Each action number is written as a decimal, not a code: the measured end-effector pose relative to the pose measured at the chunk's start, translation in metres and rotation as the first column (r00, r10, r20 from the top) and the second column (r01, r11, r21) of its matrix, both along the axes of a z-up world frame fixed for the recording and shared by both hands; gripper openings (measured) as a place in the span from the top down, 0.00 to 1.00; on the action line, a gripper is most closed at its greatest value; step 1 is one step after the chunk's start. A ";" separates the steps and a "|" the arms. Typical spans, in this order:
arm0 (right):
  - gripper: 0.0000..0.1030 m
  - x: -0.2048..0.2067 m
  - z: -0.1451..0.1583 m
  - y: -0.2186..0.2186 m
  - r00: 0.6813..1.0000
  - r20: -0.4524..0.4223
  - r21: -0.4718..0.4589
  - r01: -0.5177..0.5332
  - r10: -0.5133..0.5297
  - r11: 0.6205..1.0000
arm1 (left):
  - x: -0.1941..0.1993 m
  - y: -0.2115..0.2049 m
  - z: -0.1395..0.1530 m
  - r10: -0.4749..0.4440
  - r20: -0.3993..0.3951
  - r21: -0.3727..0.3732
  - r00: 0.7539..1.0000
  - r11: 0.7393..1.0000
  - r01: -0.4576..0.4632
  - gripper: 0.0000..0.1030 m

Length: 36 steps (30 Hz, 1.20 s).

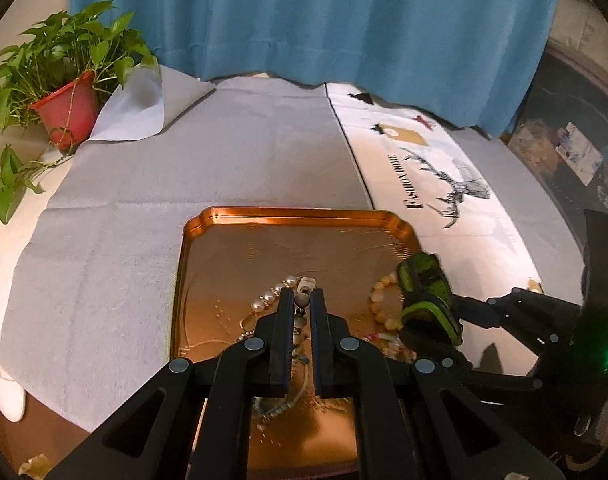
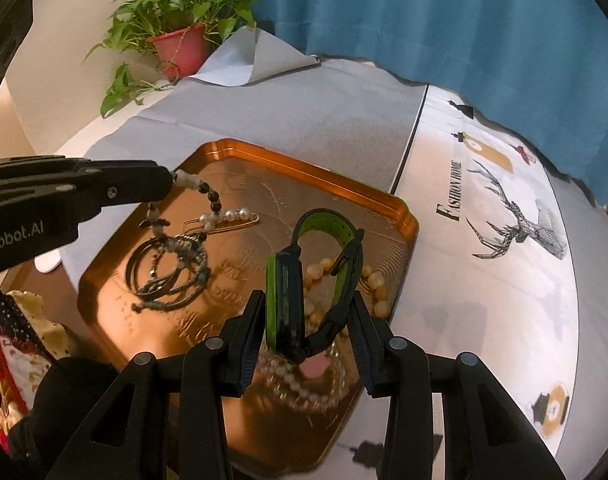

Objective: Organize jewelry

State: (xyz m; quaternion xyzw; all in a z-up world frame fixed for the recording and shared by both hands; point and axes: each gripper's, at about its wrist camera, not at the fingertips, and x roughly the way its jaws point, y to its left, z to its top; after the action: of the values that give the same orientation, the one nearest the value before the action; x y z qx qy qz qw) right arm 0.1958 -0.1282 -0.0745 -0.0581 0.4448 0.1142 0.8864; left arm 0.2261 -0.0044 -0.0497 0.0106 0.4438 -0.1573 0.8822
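A: Watch (image 2: pixel 299 280) first, since it sits nearest: green and black, standing on edge between the pads of the right gripper (image 2: pixel 304 316), its strap looping up over the tray (image 2: pixel 324 178)

B: Is that a real grip?

A: I read it as one. The jaws stand partly apart and the watch fills the gap, body against one pad, strap against the other. The left view shows the same watch (image 1: pixel 424 292) lifted above the beads

B: And the left gripper (image 1: pixel 302 300)?

A: Clenched almost fully, pinching a bead string (image 2: pixel 207 196) by a pale bead at the tips. The string droops from there down to the tangle of bangles (image 2: pixel 163 268) on the tray floor

B: So how do I do this step well?

A: Lift the string slowly and straight up, because its tail looks caught among the bangles and may drag them along. Keep the watch upright and clear of the amber beads (image 2: pixel 378 284) under it. I judge the two hands should part sideways, so strap and string do not cross

B: Where do they go?

A: Can't tell. Beyond the tray lie only the grey cloth (image 2: pixel 304 120), the printed cloth (image 2: pixel 504 220), a plant (image 2: pixel 179 36) and the blue curtain (image 2: pixel 424 20)
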 end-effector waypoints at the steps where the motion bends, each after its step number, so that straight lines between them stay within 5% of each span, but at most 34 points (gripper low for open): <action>1: 0.55 0.003 -0.002 0.000 1.000 0.000 0.005 0.001 -0.001 1.000 | 0.003 0.000 -0.002 0.013 0.004 0.013 1.000 1.000 -0.013 0.93; 2: 0.52 0.006 -0.004 0.001 1.000 0.002 0.003 0.000 0.000 1.000 | 0.005 0.001 -0.004 0.026 0.012 0.030 1.000 0.999 -0.026 0.91; 3: 0.49 0.009 -0.007 0.002 1.000 -0.005 -0.016 -0.002 0.002 1.000 | 0.008 0.002 -0.006 0.034 0.010 0.048 0.999 0.998 -0.034 0.74; 4: 0.41 0.010 -0.009 0.004 1.000 -0.012 -0.041 0.003 -0.003 0.999 | 0.010 0.002 -0.008 0.047 0.000 0.069 0.999 0.996 -0.047 0.35; 6: 0.29 0.007 -0.011 0.006 1.000 0.007 -0.092 0.016 -0.016 0.996 | 0.011 0.006 -0.011 0.109 0.007 0.124 0.994 0.986 -0.109 0.01; 8: 0.26 0.000 -0.010 0.005 1.000 0.022 -0.094 0.015 -0.013 0.995 | 0.000 0.011 -0.008 0.121 0.056 0.118 0.991 0.985 -0.127 0.02; 12: 0.26 -0.031 -0.007 -0.003 0.999 -0.001 -0.052 0.034 -0.034 0.998 | -0.025 0.017 -0.009 0.137 0.034 0.125 0.990 0.982 -0.141 0.01; 23: 0.26 -0.134 0.003 -0.008 0.996 0.014 -0.019 0.085 -0.085 0.996 | -0.148 0.020 0.005 0.147 0.117 0.126 0.982 0.979 -0.162 0.01; 36: 0.26 -0.189 0.011 -0.003 0.992 0.070 -0.043 0.109 -0.106 0.993 | -0.202 0.020 0.010 0.172 0.164 0.130 0.971 0.972 -0.194 0.01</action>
State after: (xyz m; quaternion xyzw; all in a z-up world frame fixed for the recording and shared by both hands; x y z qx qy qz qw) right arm 0.0069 -0.1312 -0.0630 -0.0588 0.4197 0.0539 0.9042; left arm 0.0243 0.0152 -0.0392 0.0455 0.3847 -0.0410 0.9210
